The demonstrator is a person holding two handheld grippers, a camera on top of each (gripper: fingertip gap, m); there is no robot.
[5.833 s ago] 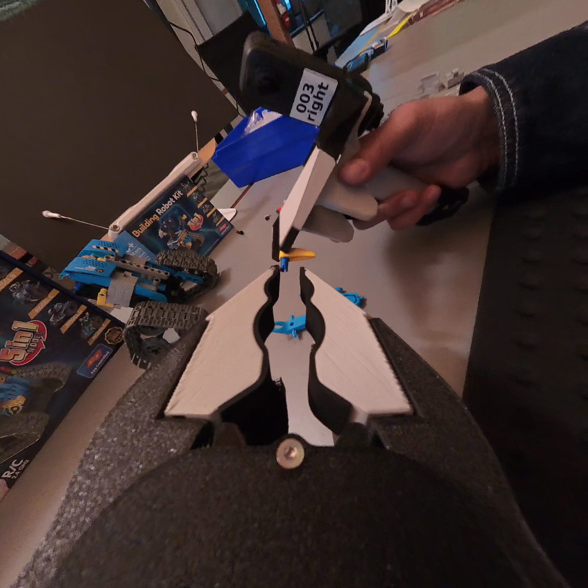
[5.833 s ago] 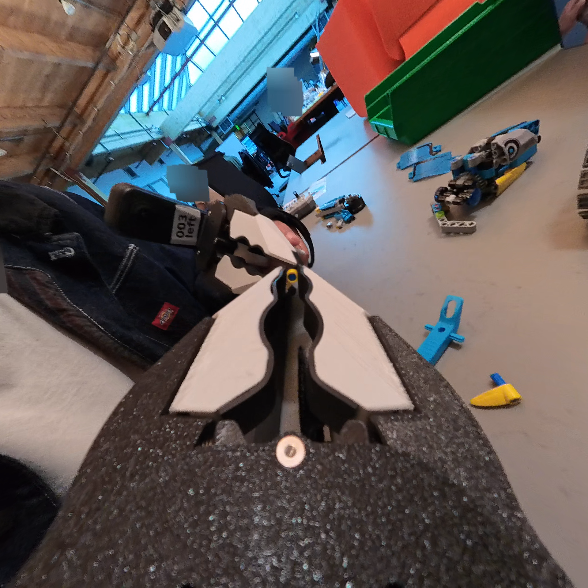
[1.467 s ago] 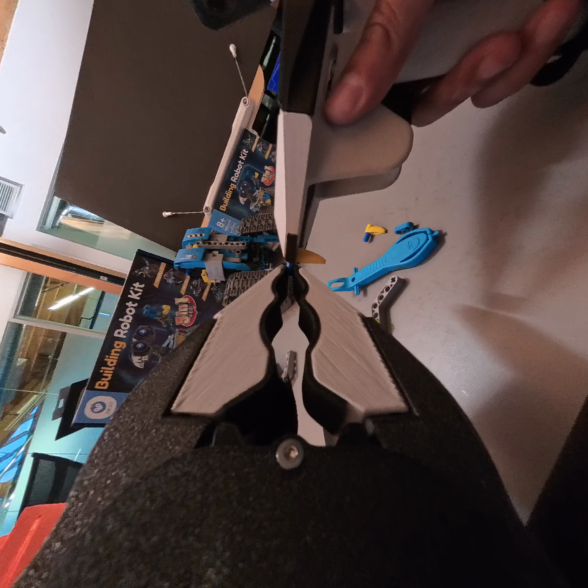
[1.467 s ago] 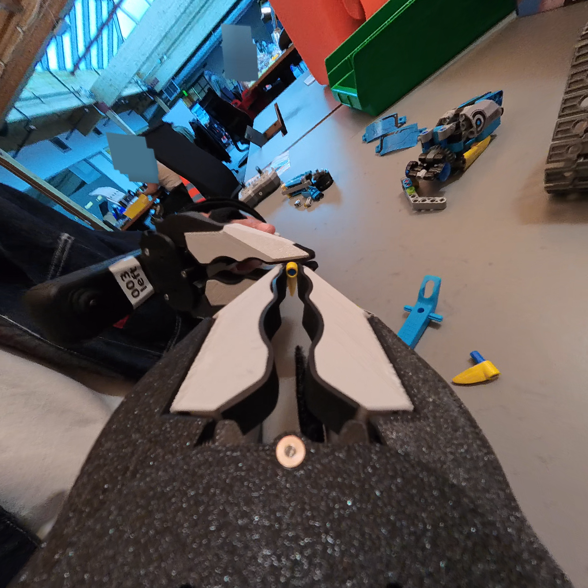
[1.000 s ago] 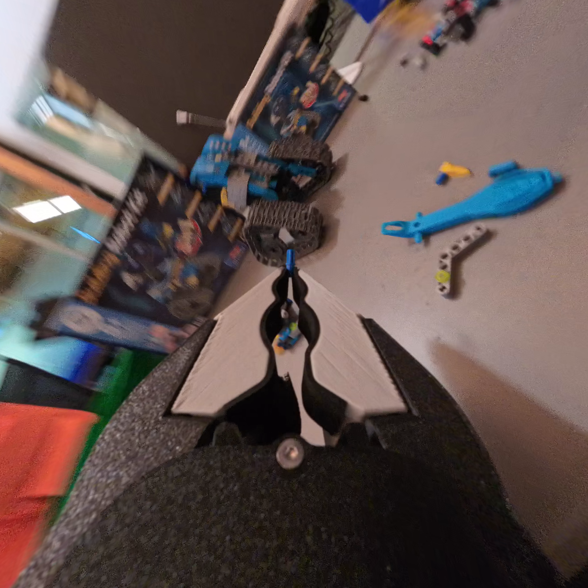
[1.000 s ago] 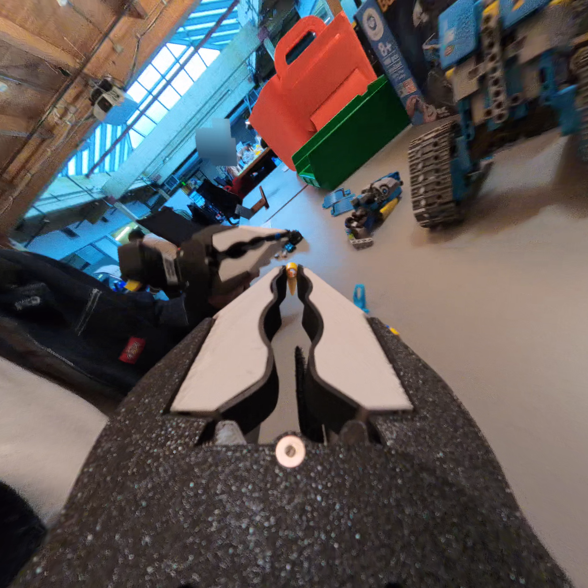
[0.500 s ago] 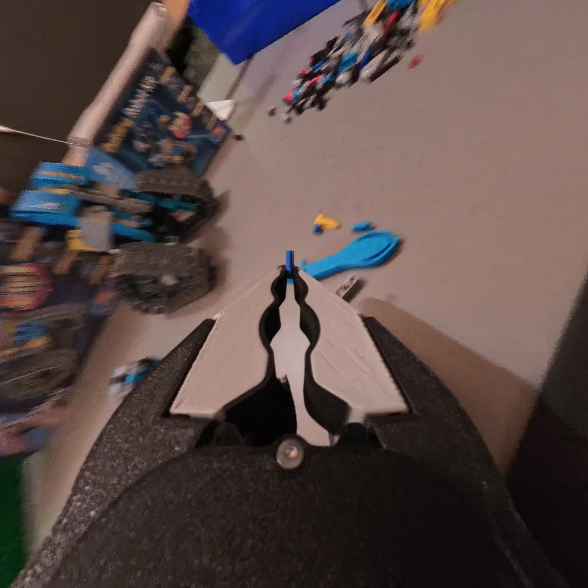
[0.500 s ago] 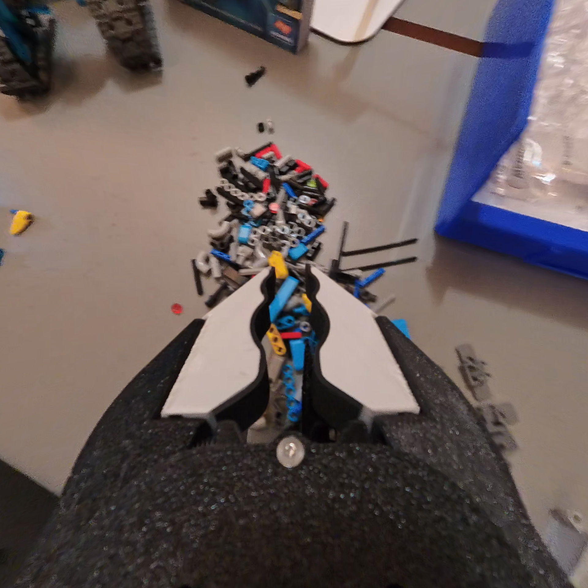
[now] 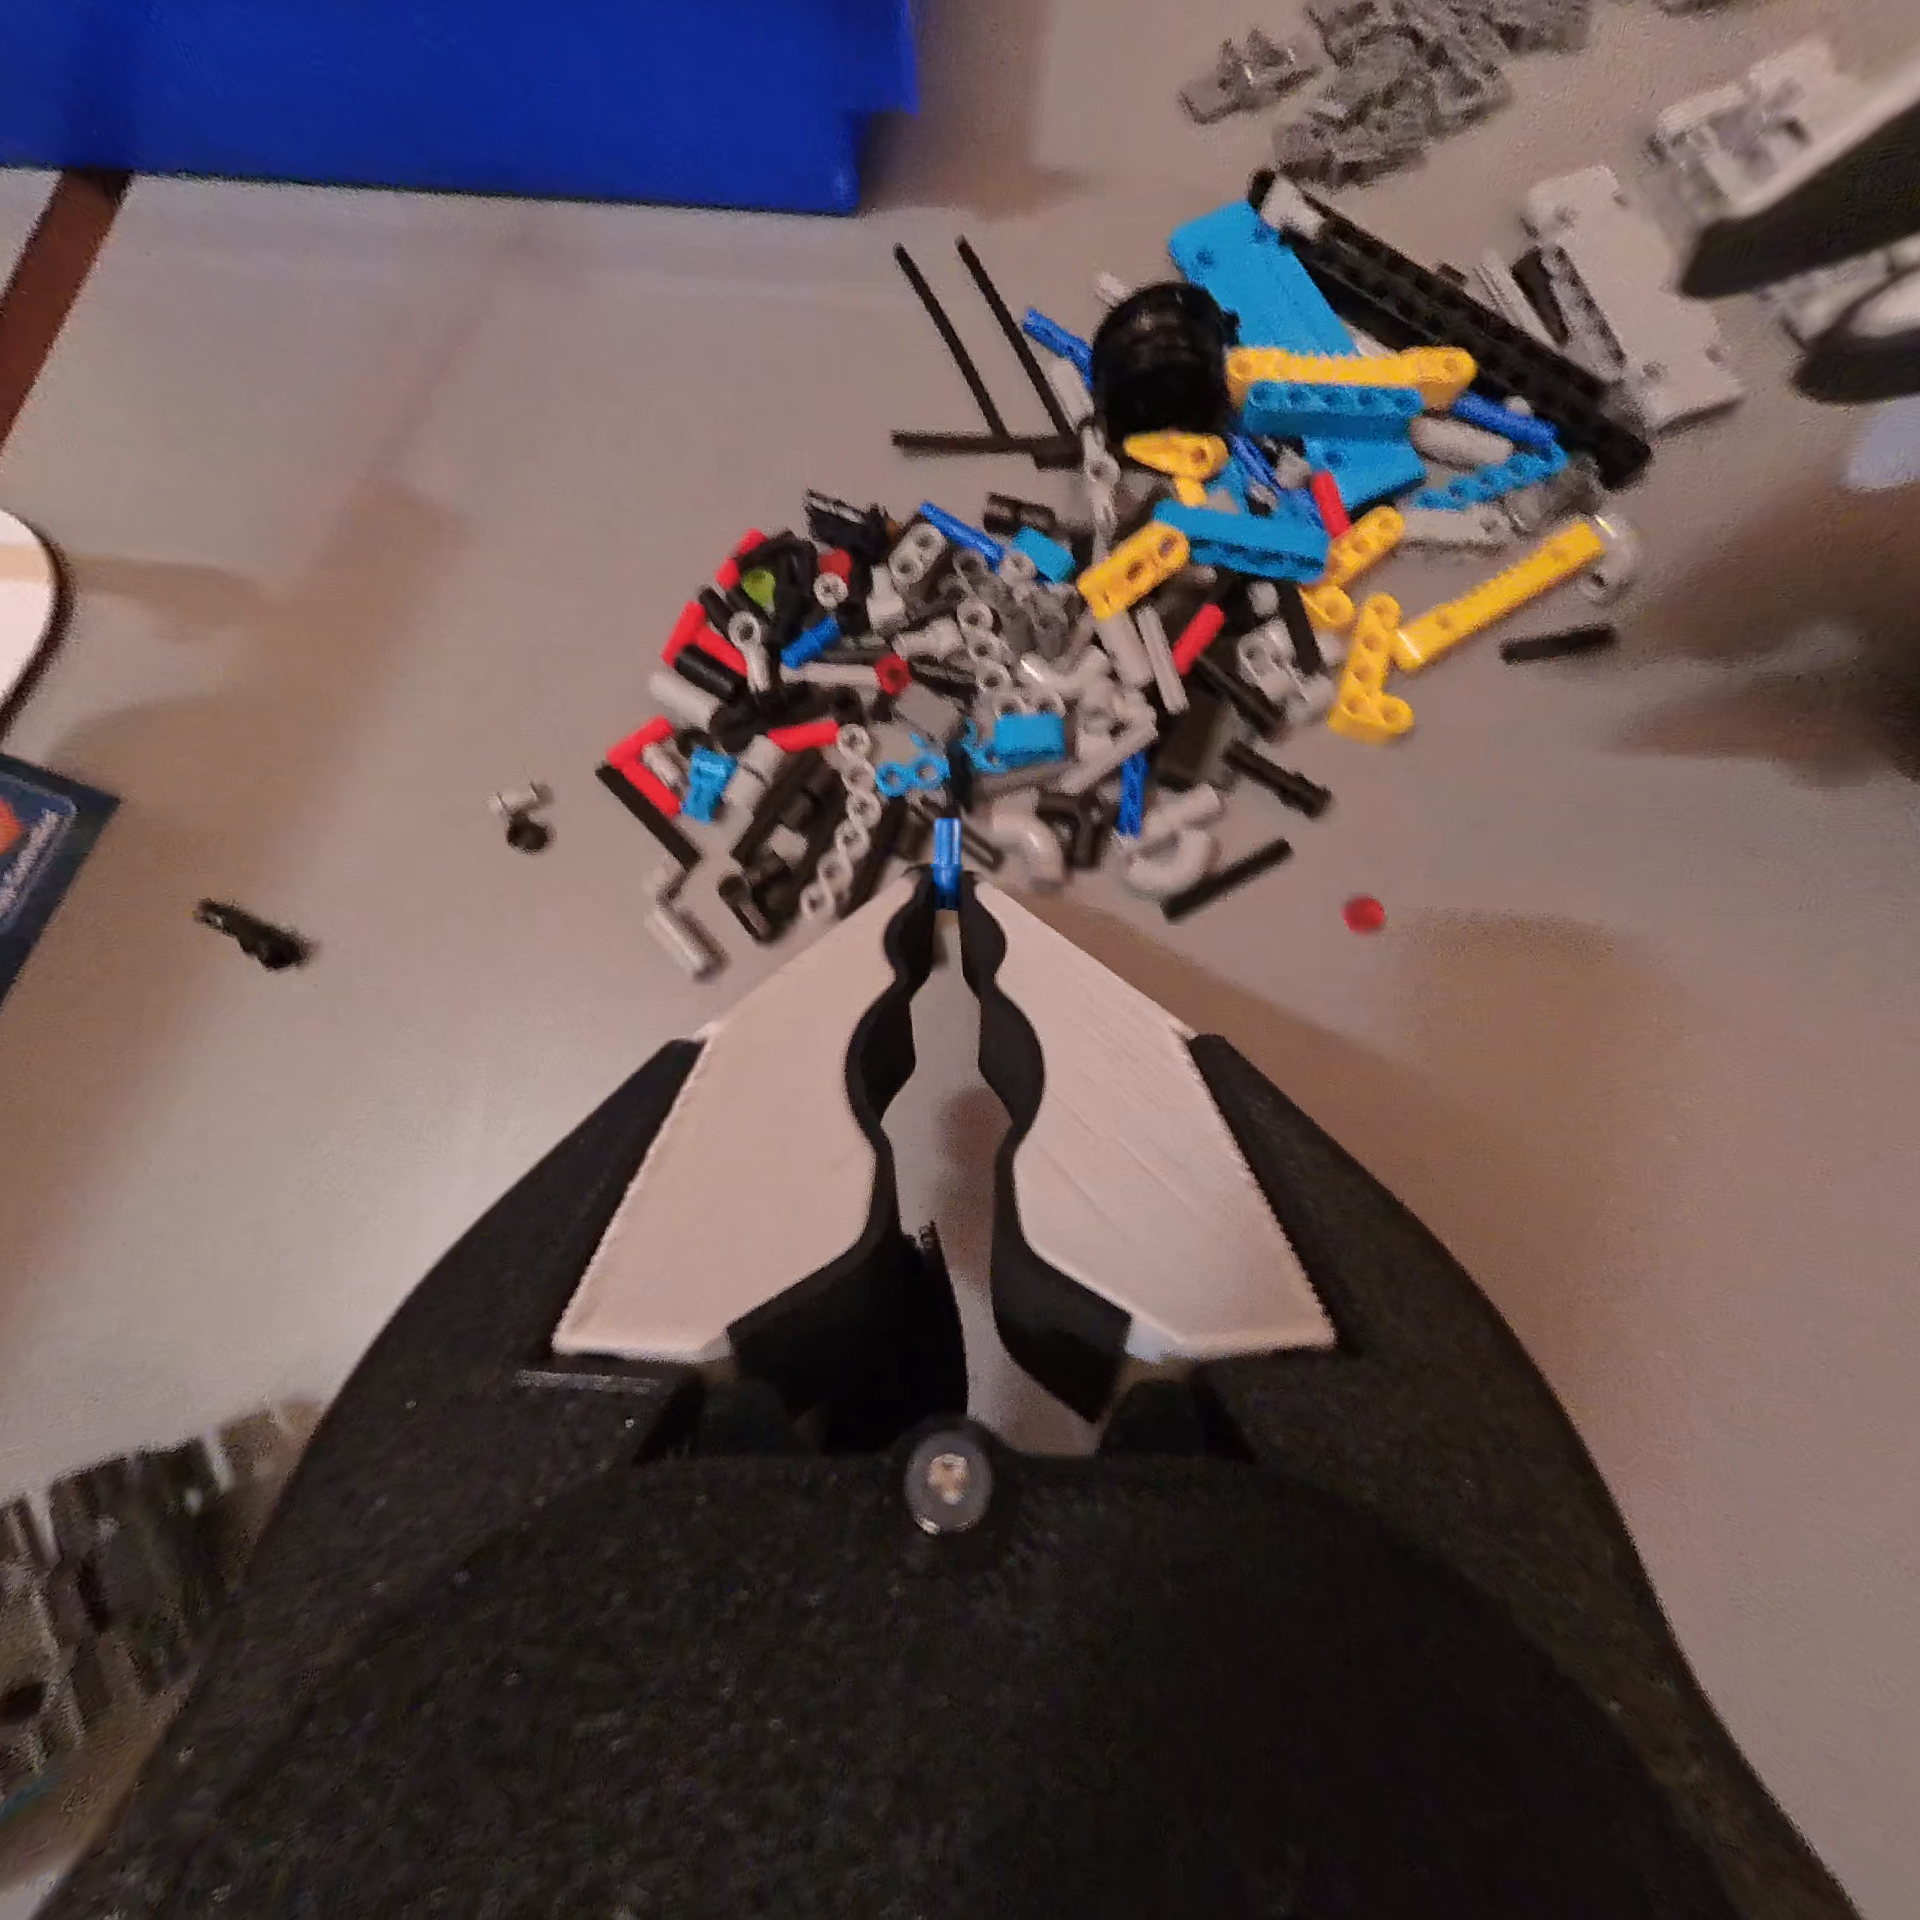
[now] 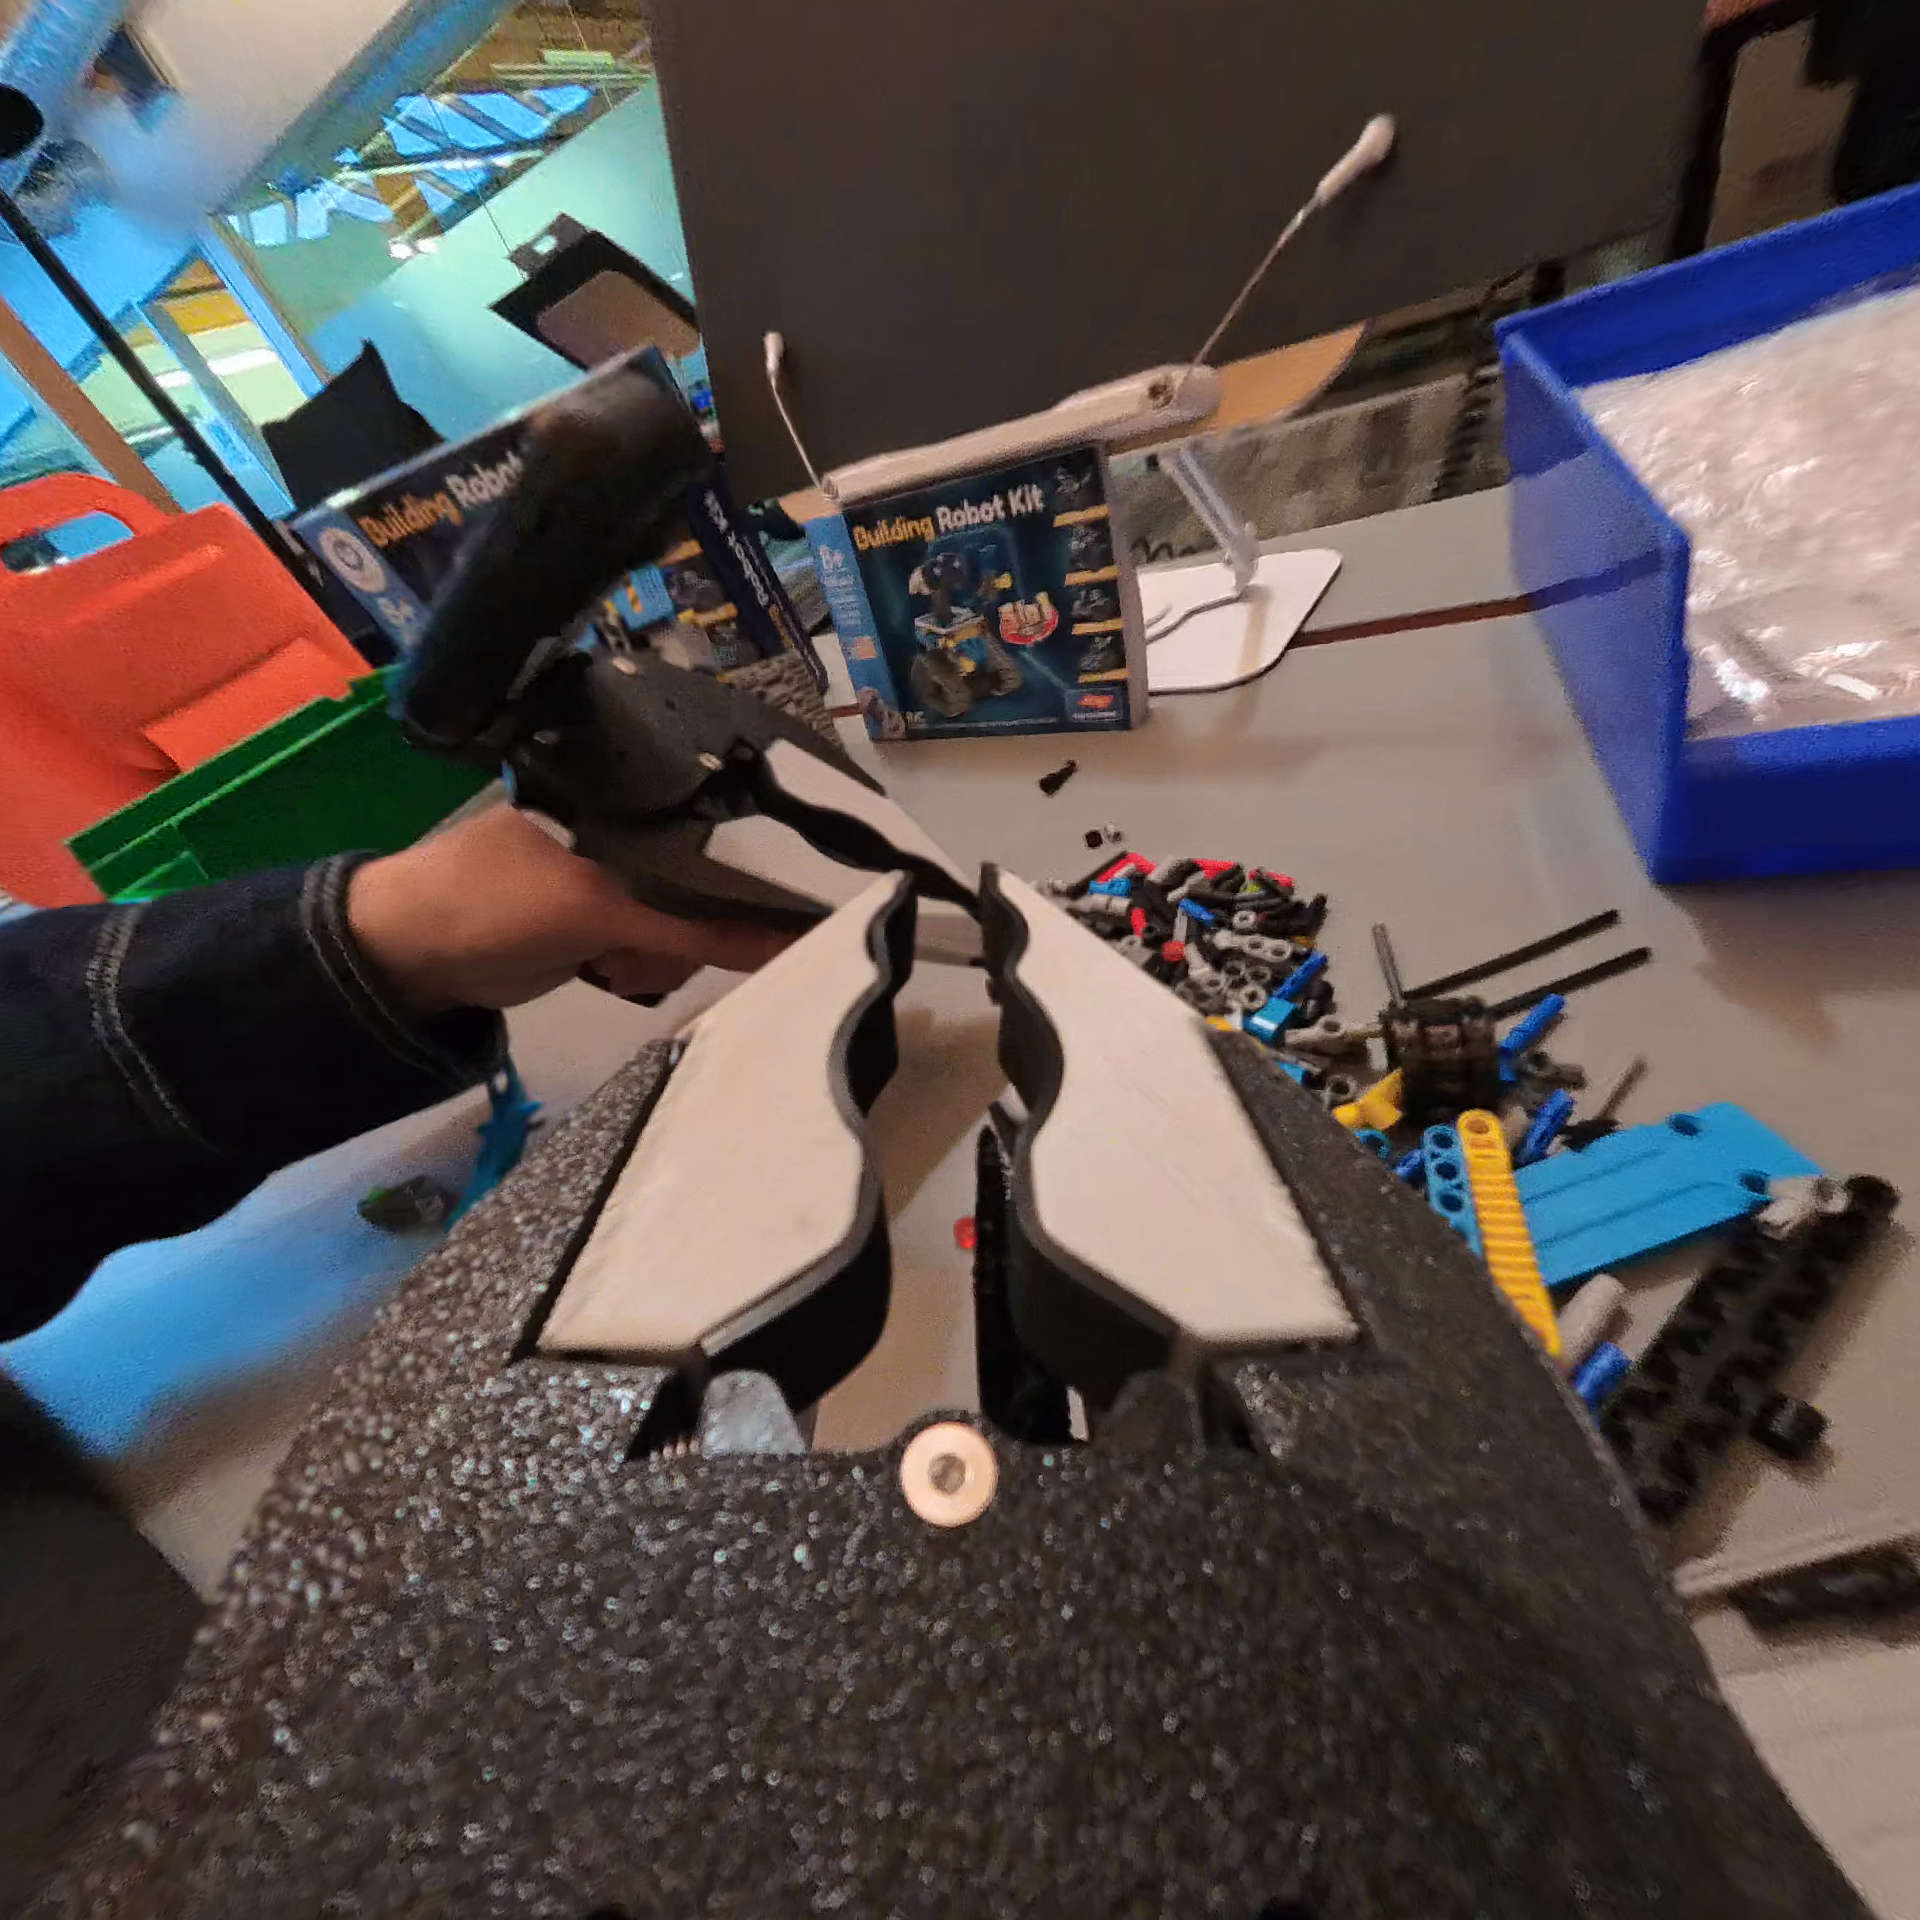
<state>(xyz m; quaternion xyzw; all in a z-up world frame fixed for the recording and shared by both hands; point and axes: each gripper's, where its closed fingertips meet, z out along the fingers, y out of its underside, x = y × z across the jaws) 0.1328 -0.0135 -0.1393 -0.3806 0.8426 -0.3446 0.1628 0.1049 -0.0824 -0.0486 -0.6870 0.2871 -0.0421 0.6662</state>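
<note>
Blue pin [image 9: 947,854] pinched in left gripper [image 9: 943,902] fingers; right gripper [image 10: 948,891] fingers parted, empty

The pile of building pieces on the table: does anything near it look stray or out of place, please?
A few bits lie apart from the pile: a small red round piece to its right, and a black pin and grey connector to its left.

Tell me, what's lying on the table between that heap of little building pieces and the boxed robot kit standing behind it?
In the right wrist view, mostly bare grey table, with one small black piece lying loose between the heap and the kit box.
</note>
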